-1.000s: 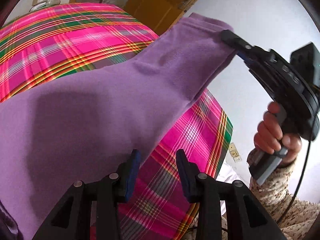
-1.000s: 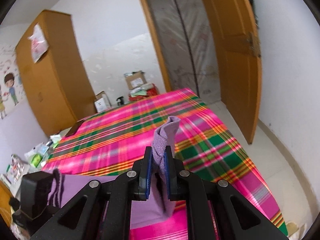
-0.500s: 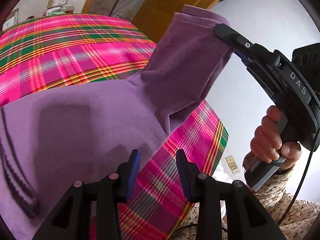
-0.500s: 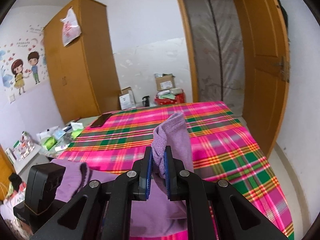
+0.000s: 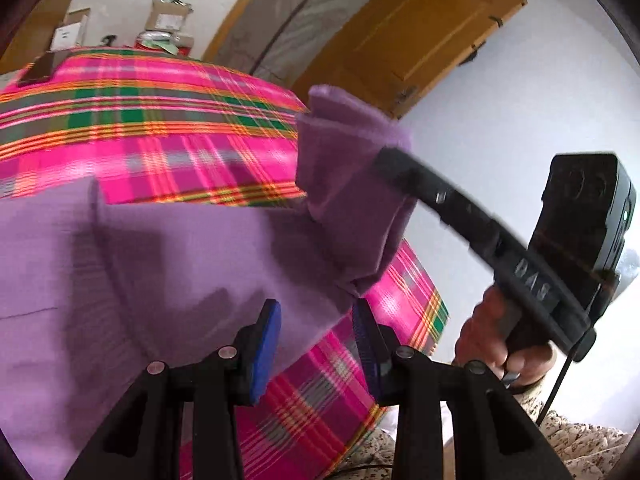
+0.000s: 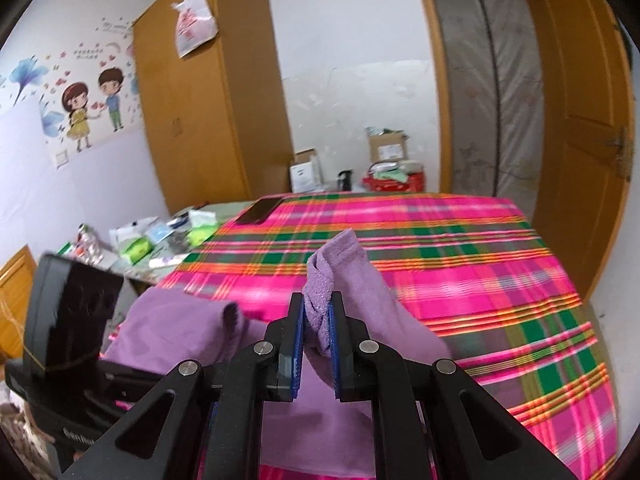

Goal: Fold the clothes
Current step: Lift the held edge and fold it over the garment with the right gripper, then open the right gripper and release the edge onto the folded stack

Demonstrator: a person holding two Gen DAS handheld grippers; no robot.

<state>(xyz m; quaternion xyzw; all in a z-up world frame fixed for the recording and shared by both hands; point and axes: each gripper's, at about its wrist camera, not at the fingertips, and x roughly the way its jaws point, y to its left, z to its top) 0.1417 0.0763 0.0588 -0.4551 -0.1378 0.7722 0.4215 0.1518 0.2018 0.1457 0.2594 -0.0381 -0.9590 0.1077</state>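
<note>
Bed [image 6: 460,248] under pink plaid sheet; purple garment [image 5: 168,280] on its near part, dark phone [image 6: 258,210] at far-left corner

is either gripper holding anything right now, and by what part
The right gripper is shut on the purple garment, pinching a bunched end of a sleeve. The left gripper is open, holding nothing.

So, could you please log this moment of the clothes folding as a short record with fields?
surface: bed with pink plaid sheet
garment: purple garment, mostly lying on the bed
right gripper: jaws shut on a bunched end of the garment, lifted off the sheet
left gripper: jaws open, nothing between them, above the garment's edge
also on bed: dark phone at the far corner
beyond bed: wooden wardrobe, open door
</note>
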